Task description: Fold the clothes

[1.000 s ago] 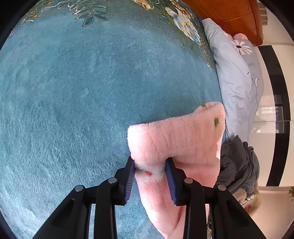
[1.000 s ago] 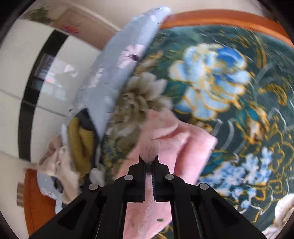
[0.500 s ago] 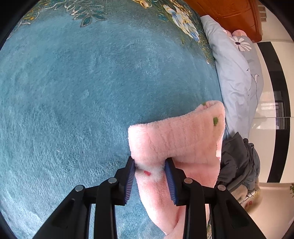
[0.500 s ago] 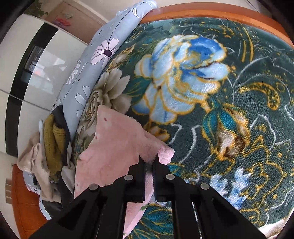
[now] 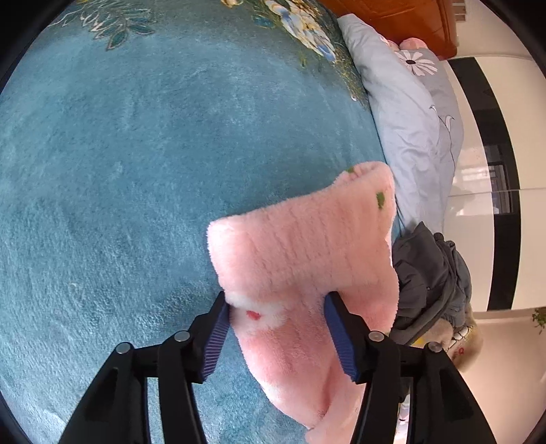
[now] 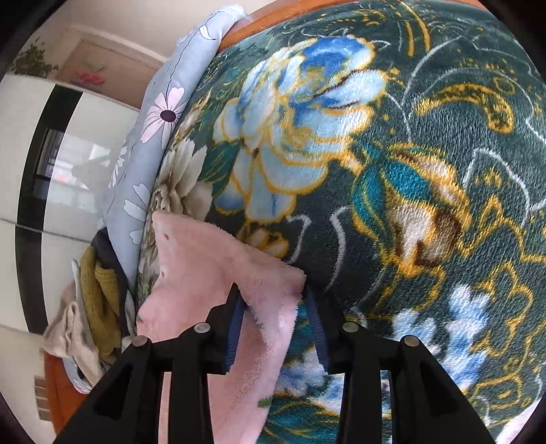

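Fluffy pink garment [image 5: 307,252], folded edge, small green and red specks

A bed [image 5: 402,20] with an orange-brown wooden frame carries everything. A plush teal blanket [image 5: 136,170] with blue and gold flowers covers it. On the blanket lies a pink fleece garment [image 6: 204,273], folded. Along the bed's edge runs a pale blue daisy-print quilt [image 5: 409,119], with a heap of dark and mustard clothes [image 6: 99,300] beside it.
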The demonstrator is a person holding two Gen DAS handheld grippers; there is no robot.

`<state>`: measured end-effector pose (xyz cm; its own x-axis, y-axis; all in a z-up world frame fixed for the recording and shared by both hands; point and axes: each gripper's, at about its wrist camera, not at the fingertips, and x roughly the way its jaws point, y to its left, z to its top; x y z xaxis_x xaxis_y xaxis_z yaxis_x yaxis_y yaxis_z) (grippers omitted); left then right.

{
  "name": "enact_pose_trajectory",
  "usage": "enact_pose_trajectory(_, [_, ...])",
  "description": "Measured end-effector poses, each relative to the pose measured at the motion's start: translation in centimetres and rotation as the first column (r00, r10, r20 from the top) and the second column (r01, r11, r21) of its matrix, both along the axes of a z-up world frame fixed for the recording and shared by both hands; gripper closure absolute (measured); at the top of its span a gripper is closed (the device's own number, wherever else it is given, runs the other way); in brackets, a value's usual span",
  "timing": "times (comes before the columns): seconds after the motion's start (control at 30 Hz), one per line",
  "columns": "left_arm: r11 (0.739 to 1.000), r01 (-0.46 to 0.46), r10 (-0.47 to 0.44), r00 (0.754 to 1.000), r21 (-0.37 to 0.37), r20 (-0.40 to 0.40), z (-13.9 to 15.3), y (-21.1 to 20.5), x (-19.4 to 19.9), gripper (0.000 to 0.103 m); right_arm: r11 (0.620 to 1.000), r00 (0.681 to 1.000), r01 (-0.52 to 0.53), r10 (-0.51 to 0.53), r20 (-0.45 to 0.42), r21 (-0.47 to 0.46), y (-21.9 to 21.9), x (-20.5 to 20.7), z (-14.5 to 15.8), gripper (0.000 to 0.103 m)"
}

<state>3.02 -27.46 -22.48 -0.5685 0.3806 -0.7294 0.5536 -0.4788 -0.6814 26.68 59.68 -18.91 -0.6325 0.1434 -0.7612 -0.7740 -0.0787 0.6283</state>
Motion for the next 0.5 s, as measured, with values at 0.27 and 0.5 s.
enact_pose_trajectory(0.27, [0.997,-0.073,0.073,0.997,0.004,0.014,-0.3,0.5,-0.4,0.049,0.999,1.0,-0.001,0.0,-0.02,-0.037,-0.9,-2.5,0.9,0.089])
enact_pose_trajectory(0.5, [0.999,-0.036,0.035,0.999,-0.023,-0.033,5.9,-0.6,-2.8,0.09,0.997,0.995,-0.05,0.055,-0.087,0.055,-0.8,-4.0,7.3,0.092])
